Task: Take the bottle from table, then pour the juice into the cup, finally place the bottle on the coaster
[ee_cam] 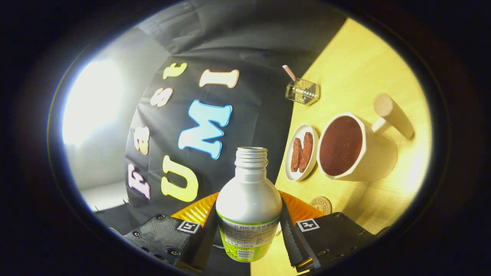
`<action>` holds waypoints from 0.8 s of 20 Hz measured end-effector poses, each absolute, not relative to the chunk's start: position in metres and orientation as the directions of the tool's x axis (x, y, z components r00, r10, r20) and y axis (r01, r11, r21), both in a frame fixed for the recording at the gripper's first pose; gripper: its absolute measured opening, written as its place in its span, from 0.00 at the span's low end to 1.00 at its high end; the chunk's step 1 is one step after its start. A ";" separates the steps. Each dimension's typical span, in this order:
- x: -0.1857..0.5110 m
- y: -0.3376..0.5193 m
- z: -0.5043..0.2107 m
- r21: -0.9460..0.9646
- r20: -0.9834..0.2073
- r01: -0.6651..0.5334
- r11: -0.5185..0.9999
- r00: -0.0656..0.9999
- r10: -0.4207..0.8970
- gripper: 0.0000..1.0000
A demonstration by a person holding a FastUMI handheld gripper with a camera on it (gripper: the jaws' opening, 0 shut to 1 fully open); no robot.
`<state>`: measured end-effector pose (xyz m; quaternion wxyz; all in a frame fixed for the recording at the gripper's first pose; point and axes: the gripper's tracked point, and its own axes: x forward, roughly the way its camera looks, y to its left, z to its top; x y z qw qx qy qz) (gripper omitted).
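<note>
My gripper (248, 230) is shut on a white bottle (248, 199) with a green label and an open threaded neck; both fingers press on its sides. The whole view is rolled, so the wooden table (364, 65) stands nearly on edge. Beyond the bottle's neck sits a white cup (356, 149) with a wooden handle, its inside dark reddish-brown. A small round cork coaster (321, 205) lies on the table just past my right finger (293, 235), between it and the cup.
A small white dish (302, 153) with two brown pieces lies beside the cup. Farther along the table stands a clear faceted glass holder (303, 91) with a pink stick in it. A bright light glares beside the black cloth wall.
</note>
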<state>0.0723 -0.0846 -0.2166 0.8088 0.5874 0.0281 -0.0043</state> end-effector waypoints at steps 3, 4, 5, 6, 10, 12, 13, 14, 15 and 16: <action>0.070 -0.077 -0.211 0.880 -0.068 0.056 0.471 0.998 0.010 0.77; 0.071 -0.070 -0.207 0.862 -0.062 0.044 0.505 0.998 0.019 0.77; 0.071 -0.063 -0.205 0.843 -0.062 0.042 0.536 0.998 0.021 0.77; 0.072 -0.059 -0.204 0.821 -0.066 0.042 0.570 0.998 0.022 0.77; 0.072 -0.041 -0.197 0.720 -0.083 0.043 0.692 0.996 0.025 0.77; 0.069 -0.037 -0.188 0.651 -0.093 0.046 0.758 0.995 0.019 0.77; 0.067 -0.035 -0.182 0.609 -0.092 0.047 0.792 0.996 0.011 0.77; 0.069 -0.034 -0.177 0.562 -0.097 0.053 0.825 0.995 0.002 0.77; 0.069 -0.035 -0.173 0.508 -0.101 0.063 0.859 0.995 -0.013 0.77; 0.071 -0.038 -0.170 0.448 -0.106 0.073 0.891 0.994 -0.028 0.77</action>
